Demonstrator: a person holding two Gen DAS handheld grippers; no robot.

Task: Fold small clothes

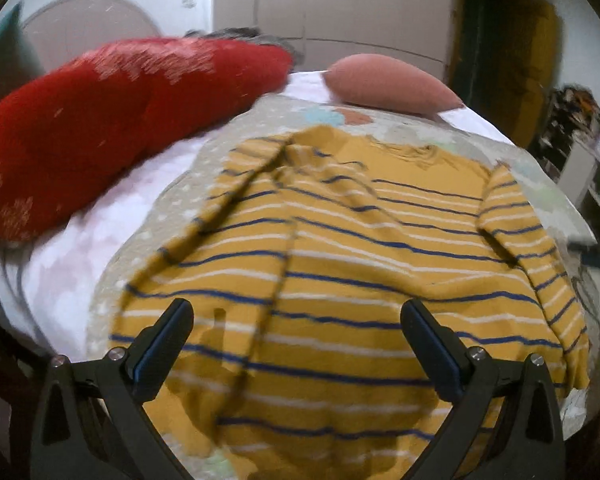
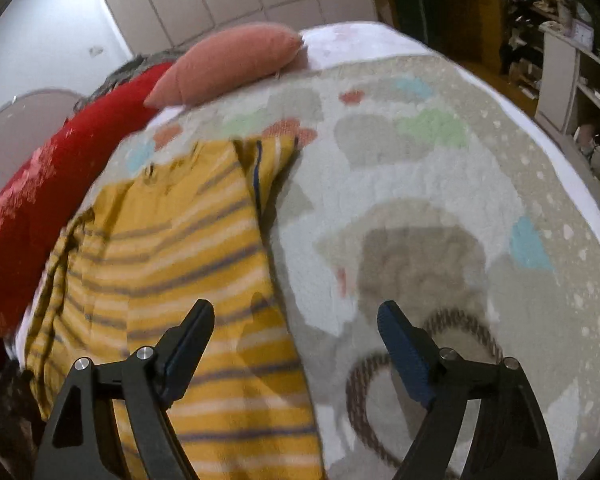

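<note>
While we're hovering over the bed, our left gripper (image 1: 296,312) has its jaws spread wide with nothing between them, and it sits right above the yellow striped shirt (image 1: 340,264); same deal with our right gripper (image 2: 296,316), jaws wide apart and holding nothing, hanging over the shirt's right edge so one finger is above the yellow fabric and the other above the patterned blanket (image 2: 440,200). That shirt lies spread out on the blanket, mostly flat but wrinkly, neck end pointing away from us; from the left wrist view a sleeve on the left side looks folded in over the body with a long crease running down, though it's kinda blurry so we can't be sure how neat it is; the sleeve on the right lies along the side. Behind the shirt there's a red pillow (image 1: 100,128) off to the left, resting partly on the white sheet (image 1: 80,240), and a pink pillow (image 1: 384,84) just past the blanket's far edge; shelves (image 2: 572,80) with clutter stand off to the right of the bed.
</note>
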